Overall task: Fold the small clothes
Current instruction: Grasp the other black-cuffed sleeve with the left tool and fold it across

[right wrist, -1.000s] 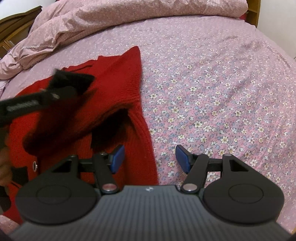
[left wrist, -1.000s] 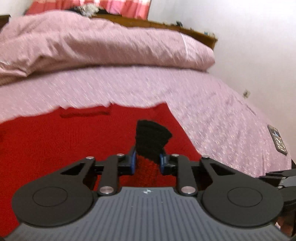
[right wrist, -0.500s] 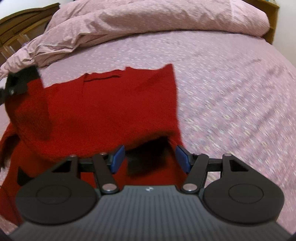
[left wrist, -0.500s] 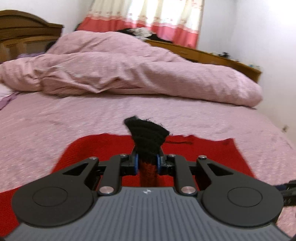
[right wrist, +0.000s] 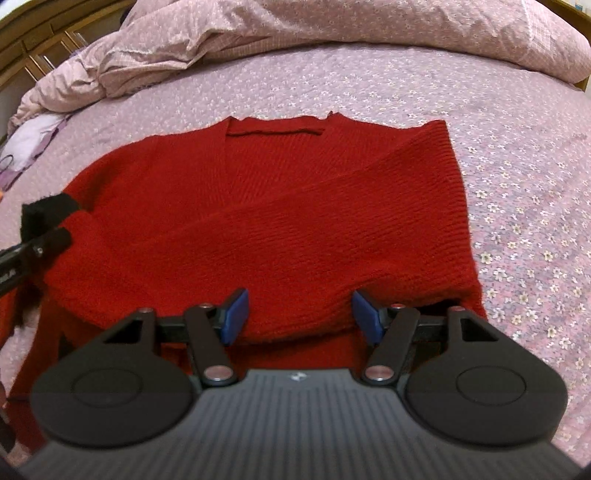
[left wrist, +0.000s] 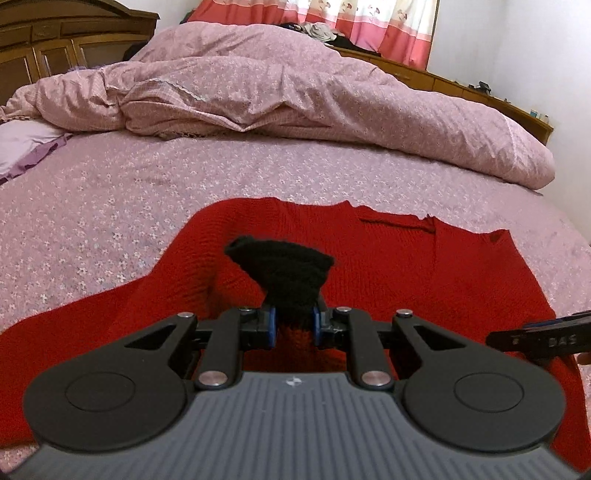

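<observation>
A red knit sweater (right wrist: 295,206) lies flat on the flowered bedsheet (right wrist: 517,166), neckline away from me. One sleeve is folded across its front from right to left and ends in a black cuff (left wrist: 284,273). My left gripper (left wrist: 291,326) is shut on that cuff and holds it just above the sweater's left side; it shows at the left edge of the right wrist view (right wrist: 37,251). My right gripper (right wrist: 301,315) hovers over the sleeve's near edge. Its jaws are opening, with red knit between the blue pads (right wrist: 234,314), which do not press on it.
A rumpled pink duvet (left wrist: 295,81) is piled along the far side of the bed. A wooden headboard (left wrist: 55,44) stands at the back left, with a lilac pillow (left wrist: 22,144) below it. Red and white curtains (left wrist: 369,18) hang behind. Bare sheet surrounds the sweater.
My left gripper has carried the black cuff leftward across the sweater, laying the sleeve over its front. My right gripper has shifted from the sheet to above the sweater's near edge.
</observation>
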A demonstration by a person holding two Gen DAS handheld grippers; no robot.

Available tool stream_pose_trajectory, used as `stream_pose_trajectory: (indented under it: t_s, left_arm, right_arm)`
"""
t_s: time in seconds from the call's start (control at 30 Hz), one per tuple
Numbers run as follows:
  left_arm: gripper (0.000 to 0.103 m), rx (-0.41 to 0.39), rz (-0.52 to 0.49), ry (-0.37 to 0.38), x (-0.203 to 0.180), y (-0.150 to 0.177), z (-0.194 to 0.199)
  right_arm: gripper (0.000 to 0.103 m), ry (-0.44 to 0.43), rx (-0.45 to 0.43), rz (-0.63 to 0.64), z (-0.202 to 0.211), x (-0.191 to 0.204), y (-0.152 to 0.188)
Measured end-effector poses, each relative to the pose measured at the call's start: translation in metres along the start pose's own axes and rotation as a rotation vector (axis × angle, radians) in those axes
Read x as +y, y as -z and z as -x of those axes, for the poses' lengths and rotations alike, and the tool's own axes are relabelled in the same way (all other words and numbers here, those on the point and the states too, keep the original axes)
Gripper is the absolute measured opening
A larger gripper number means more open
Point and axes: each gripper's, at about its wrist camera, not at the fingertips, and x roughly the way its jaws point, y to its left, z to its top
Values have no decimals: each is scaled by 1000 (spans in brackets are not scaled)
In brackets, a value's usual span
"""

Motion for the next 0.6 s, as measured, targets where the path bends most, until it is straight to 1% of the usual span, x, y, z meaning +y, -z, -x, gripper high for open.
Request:
stream_pose_trajectory:
  t_s: [0.27,0.37,0.43,0.6]
  left_arm:
    - [25,17,59,33,7,2,5]
    - [25,12,116,78,14,2,13]
    - [26,5,137,96,18,1,20]
    - [30,9,114,67,20,-3,33]
  right_arm:
    - [66,23,8,30,-9,4,6]
    - [67,27,4,40,-10,5,7]
    - [68,31,0,52,-11,8,8]
    - [69,37,-10,70,-12,10,10]
